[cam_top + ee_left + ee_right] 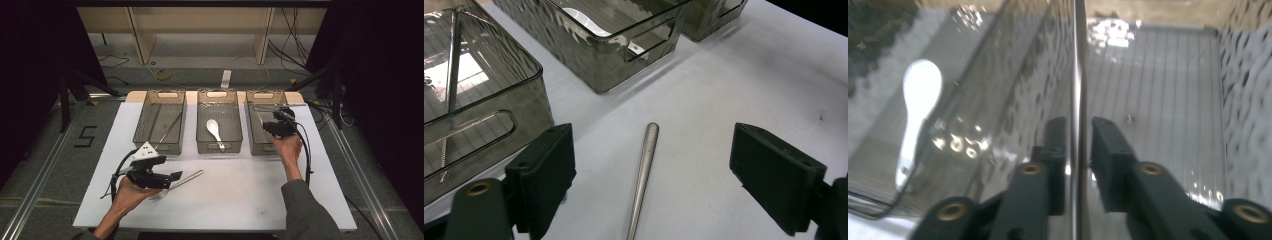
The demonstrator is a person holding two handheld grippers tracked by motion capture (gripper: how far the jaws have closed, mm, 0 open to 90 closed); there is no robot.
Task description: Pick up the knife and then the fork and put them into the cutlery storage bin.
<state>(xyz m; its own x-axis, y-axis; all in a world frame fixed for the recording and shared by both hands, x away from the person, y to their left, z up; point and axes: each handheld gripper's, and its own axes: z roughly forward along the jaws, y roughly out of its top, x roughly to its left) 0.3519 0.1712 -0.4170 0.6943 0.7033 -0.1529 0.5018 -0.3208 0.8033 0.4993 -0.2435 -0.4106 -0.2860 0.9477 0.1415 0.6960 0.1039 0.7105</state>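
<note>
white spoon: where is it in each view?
High view: white spoon lies in the middle bin, centre of frame.
Left gripper view: a white sliver at top centre, inside that bin.
Right gripper view: at left, seen through the bin wall.
Shared landmark: the middle bin.

metal handle [644,175] on white table [724,85] between wide-apart jaws, beside smoky bins [499,105]

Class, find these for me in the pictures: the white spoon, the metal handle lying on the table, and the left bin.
white spoon [214,129], high view, on its bowl.
metal handle [645,160], left gripper view, on its shaft.
left bin [161,146], high view, on its near wall.
</note>
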